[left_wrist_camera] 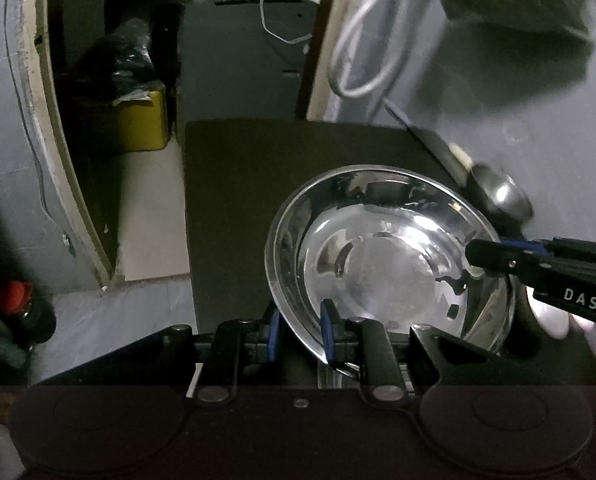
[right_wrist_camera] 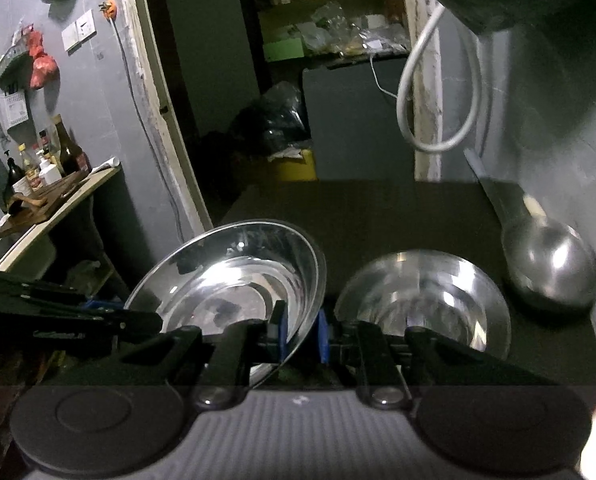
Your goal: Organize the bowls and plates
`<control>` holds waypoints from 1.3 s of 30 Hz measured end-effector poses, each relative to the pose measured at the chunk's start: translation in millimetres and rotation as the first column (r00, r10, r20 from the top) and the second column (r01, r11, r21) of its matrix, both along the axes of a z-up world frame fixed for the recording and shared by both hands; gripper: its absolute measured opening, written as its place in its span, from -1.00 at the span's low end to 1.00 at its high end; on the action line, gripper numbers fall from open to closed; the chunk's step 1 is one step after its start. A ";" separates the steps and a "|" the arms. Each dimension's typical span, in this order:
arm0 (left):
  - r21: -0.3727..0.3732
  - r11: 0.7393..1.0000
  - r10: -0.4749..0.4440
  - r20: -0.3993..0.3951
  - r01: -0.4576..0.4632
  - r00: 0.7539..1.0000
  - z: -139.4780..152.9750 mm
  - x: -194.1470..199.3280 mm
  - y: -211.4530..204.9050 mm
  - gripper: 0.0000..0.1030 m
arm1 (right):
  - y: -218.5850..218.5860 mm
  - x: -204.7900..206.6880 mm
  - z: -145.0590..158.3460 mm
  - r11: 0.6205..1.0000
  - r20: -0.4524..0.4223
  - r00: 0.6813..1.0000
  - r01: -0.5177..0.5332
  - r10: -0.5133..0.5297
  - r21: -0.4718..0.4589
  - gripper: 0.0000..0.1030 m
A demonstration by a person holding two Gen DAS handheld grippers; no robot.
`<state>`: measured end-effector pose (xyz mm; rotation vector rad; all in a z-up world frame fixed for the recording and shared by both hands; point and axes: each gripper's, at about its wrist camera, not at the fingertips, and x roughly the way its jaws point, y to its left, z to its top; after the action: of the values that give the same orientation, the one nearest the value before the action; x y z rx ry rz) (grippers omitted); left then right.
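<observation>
Plate near rim hidden behind left tongs. Bowl front edge hidden by right tongs. Ladle motion-blurred. Bottle cut by frame edge, dark.

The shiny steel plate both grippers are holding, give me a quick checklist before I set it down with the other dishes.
1. Left gripper shut on the round shiny steel plate rim: ok.
2. Right gripper shut on the opposite rim: ok.
3. Plate level: not ok, it tilts in the right wrist view.
4. Plate clear of the dark table: cannot tell.
5. Steel bowl beside the plate, upright and empty: ok.
6. Steel ladle lying apart from the bowl, out of the way: ok.
</observation>
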<state>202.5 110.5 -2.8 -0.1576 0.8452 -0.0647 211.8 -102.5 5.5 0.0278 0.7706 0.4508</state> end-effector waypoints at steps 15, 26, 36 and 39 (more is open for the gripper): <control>0.157 0.976 -0.135 -0.106 0.150 0.985 -18.5 -29.5 -44.3 -0.49 | -15.3 -62.5 -26.7 0.993 -0.118 0.987 0.104 -0.109 -0.050 -0.62; 0.197 0.969 -0.124 -0.149 0.152 0.981 -24.7 -21.7 -51.7 -0.45 | -4.9 -69.4 -31.5 0.990 -0.124 0.989 0.070 -0.085 -0.119 -0.55; 0.199 0.967 -0.124 -0.170 0.158 0.977 -29.2 -16.4 -56.4 -0.42 | 7.1 -71.9 -30.8 0.978 -0.098 0.993 0.049 -0.070 -0.202 -0.47; 0.206 0.965 -0.127 -0.179 0.163 0.976 -31.8 -16.2 -57.3 -0.41 | 11.6 -72.6 -30.4 0.973 -0.085 0.994 0.042 -0.063 -0.229 -0.44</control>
<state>186.3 53.2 -34.6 0.1094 1.0216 -0.0962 139.2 -90.8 -24.9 -0.1447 0.9063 0.3102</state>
